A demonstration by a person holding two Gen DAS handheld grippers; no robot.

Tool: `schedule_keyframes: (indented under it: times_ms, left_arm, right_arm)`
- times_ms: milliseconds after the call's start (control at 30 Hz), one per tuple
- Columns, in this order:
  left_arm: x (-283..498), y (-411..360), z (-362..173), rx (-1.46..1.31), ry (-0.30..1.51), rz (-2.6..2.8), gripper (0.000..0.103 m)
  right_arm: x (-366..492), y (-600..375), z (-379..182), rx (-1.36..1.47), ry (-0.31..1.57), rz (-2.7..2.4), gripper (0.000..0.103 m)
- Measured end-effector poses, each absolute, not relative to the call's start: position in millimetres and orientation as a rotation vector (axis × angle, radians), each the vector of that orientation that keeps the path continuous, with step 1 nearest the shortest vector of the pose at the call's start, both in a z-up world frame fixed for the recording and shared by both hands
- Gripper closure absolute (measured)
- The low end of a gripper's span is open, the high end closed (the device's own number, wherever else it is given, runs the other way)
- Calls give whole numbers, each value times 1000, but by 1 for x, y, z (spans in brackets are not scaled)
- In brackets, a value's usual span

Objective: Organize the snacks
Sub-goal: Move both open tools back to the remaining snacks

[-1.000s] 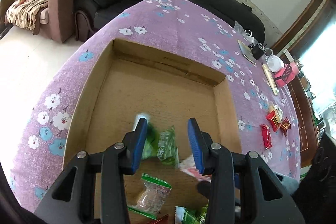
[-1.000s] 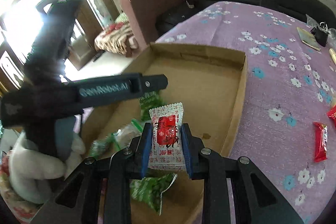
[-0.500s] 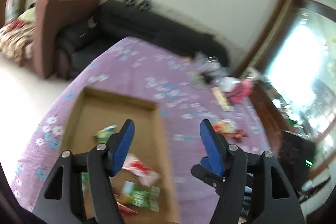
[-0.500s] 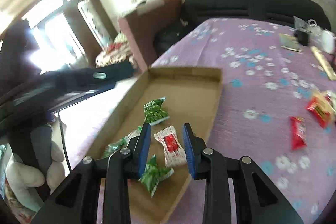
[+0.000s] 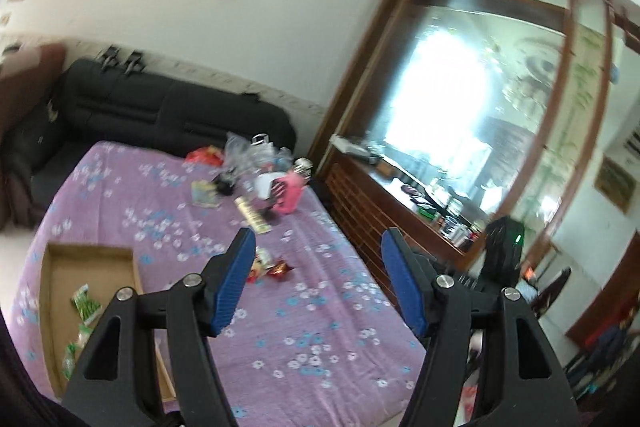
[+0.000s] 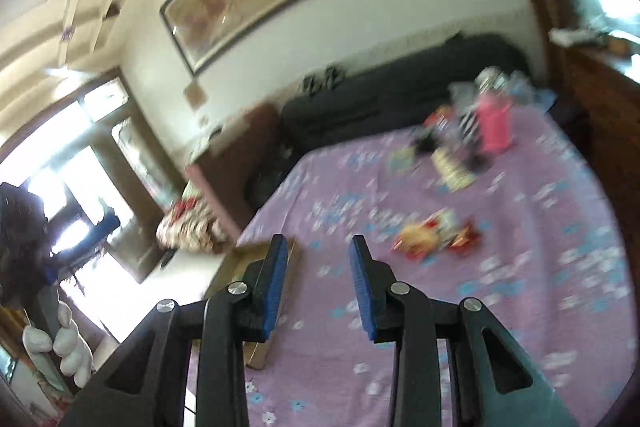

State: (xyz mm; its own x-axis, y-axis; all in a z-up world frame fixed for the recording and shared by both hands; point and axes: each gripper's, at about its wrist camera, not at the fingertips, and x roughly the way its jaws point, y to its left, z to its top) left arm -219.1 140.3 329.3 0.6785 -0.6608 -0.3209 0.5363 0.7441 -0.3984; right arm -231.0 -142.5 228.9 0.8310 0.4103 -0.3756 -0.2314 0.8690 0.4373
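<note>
A shallow cardboard box (image 5: pixel 90 263) lies at the left of the purple flowered table, with green snack packets (image 5: pixel 85 303) inside. My left gripper (image 5: pixel 316 287) is open and empty, raised well above the table. Loose red and yellow snacks (image 5: pixel 272 267) lie on the cloth beyond its left finger. My right gripper (image 6: pixel 318 285) is open and empty, also raised, over the box's far corner (image 6: pixel 264 261). The same loose snacks (image 6: pixel 434 233) show blurred in the right wrist view, ahead and to the right.
At the table's far end stand a pink container (image 5: pixel 290 193), bags, a card and a long packet (image 5: pixel 252 215). A black sofa (image 5: pixel 160 115) runs behind the table. A wooden cabinet with a mirror (image 5: pixel 420 211) stands at the right.
The right gripper let go of the red-and-white packet into the box and opened. Both grippers rose and swung right, away from the box toward the loose snacks. The left gripper opened wider.
</note>
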Motion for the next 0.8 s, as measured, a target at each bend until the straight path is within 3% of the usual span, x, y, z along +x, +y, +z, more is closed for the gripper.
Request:
schedule_keyframes:
  times_ms: [200, 400, 500, 800]
  left_arm:
    - [-231, 121, 403, -119, 393, -636, 30]
    - [-194, 126, 426, -173, 406, -619, 24]
    - [-174, 128, 391, -212, 466, -614, 23]
    - [-154, 120, 280, -228, 567, -594, 21]
  right_arm:
    - [-289, -206, 324, 277, 341, 156, 70]
    - [-307, -247, 394, 206, 323, -36, 65]
    - [-303, -254, 381, 239, 329, -38, 55]
    - [-260, -209, 281, 237, 454, 37, 53]
